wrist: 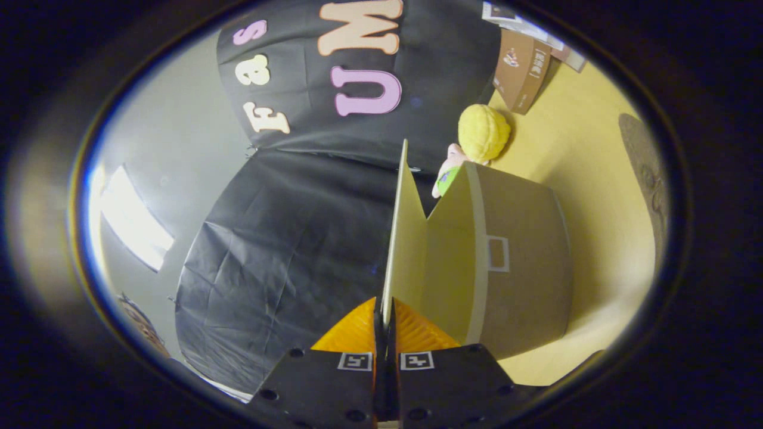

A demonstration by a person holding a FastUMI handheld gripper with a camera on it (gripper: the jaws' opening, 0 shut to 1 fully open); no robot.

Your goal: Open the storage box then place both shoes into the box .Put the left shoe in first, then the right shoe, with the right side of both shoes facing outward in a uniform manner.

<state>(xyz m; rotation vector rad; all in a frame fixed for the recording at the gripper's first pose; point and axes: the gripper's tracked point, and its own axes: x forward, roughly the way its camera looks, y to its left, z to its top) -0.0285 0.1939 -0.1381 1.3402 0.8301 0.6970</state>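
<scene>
Cardboard lid flap point(405, 238) clamped edge-on in my gripper point(386, 325), both fingers pressing it; storage box point(518, 268) just right of flap, on yellow bench point(590, 179); swing flap fully clear, steady pinch, no tearing hinge; shoes unseen.

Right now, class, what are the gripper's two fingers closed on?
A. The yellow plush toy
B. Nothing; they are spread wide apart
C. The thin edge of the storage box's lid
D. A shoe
C: the gripper has both fingers pressed together on the thin lid, which stands lifted away from the storage box; the yellow plush toy lies beyond the box, untouched.
</scene>
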